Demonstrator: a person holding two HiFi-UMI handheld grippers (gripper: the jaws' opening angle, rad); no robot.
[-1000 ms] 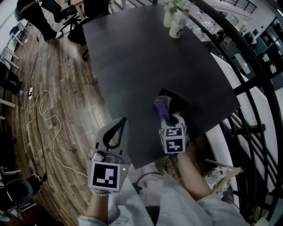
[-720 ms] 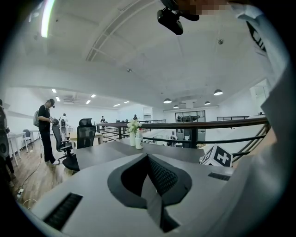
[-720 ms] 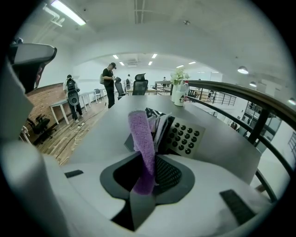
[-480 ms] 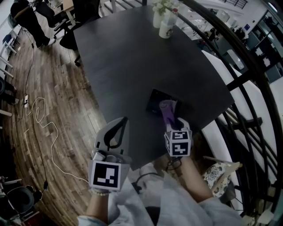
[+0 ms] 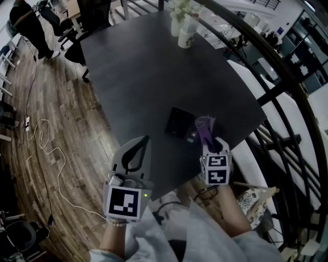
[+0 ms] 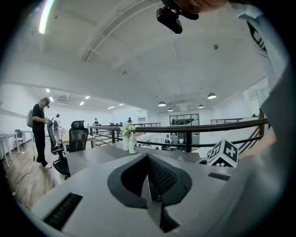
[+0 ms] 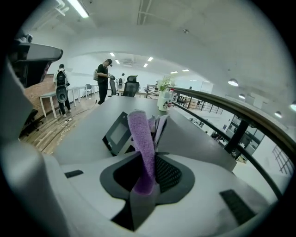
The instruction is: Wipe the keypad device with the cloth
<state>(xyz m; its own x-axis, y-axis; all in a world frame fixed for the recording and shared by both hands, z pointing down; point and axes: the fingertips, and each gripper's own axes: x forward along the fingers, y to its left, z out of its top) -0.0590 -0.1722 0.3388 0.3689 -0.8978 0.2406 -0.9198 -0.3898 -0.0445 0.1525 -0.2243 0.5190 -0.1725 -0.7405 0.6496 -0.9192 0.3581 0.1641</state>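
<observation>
At the far left a white cable (image 5: 46, 148) snakes over the wooden floor (image 5: 61, 92), well clear of the work. The left gripper (image 5: 141, 142) hangs just off the near edge of the dark table (image 5: 148, 61), over the person's lap. Its own view shows the jaws pressed together with nothing between them (image 6: 150, 180). It seems parked there because wiping needs one tool only, and the device looks heavy enough to sit without bracing.

Further right, the keypad device (image 5: 179, 122) lies flat on the table near its front corner, its dark screen facing up (image 7: 118, 132). Just beside its right edge comes the cloth (image 5: 205, 126), a purple strip of towelling. The right gripper (image 5: 209, 137) is clenched on it. In that gripper's view the strip stands up out of the closed jaws (image 7: 148, 185) and folds forward (image 7: 141, 139), so a loose pad of fabric leads the tool. That grip suits dragging fabric rather than hard jaw across the screen. Whether the cloth touches the device at this instant I cannot tell; it sits at the edge rather than over the face.

At the table's far end stand a paper cup (image 5: 187, 31) and a vase (image 5: 177, 14). A dark railing (image 5: 287, 87) curves down the right side.
</observation>
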